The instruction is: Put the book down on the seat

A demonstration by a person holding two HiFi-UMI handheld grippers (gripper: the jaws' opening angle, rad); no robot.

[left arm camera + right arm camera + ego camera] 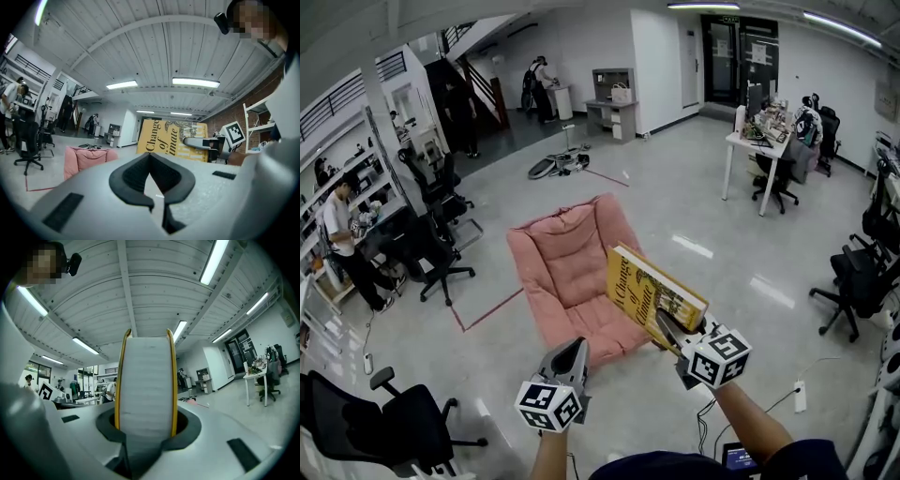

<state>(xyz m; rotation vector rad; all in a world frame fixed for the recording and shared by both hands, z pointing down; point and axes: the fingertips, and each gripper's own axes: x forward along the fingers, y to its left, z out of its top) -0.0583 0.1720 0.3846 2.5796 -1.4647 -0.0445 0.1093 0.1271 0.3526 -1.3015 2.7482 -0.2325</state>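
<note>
The book (652, 291), yellow with dark lettering on its cover, is gripped in the jaws of the right gripper (667, 330); the right gripper view looks straight at its pale page edge (145, 380), which stands upright between the two jaws with a yellow cover against each side, so the jaws are clamped on its thickness. In the head view the book is tilted with its cover facing left and up, and its lower part overlaps the right front edge of the seat (567, 267); whether it touches the cushion cannot be told. The left gripper (572, 352) is just beside it on the left, near the seat's front edge; its jaws are closed together at the tips with nothing between them, and in its own view the book (171, 138) stands to the right of the pink seat (86, 157), beyond the jaws.

The seat is a pink padded floor chair, its back raised and its base flat on a glossy grey floor (703, 216); red tape lines (487, 314) run along the floor at its left. Black office chairs (441, 253) stand to the left, one more in the near left corner and others at the right edge; a white desk (750, 150) loaded with things is well apart at the upper right. One person (342, 239) is by the shelves at the left; another (539, 84) is at the far wall near a staircase.
</note>
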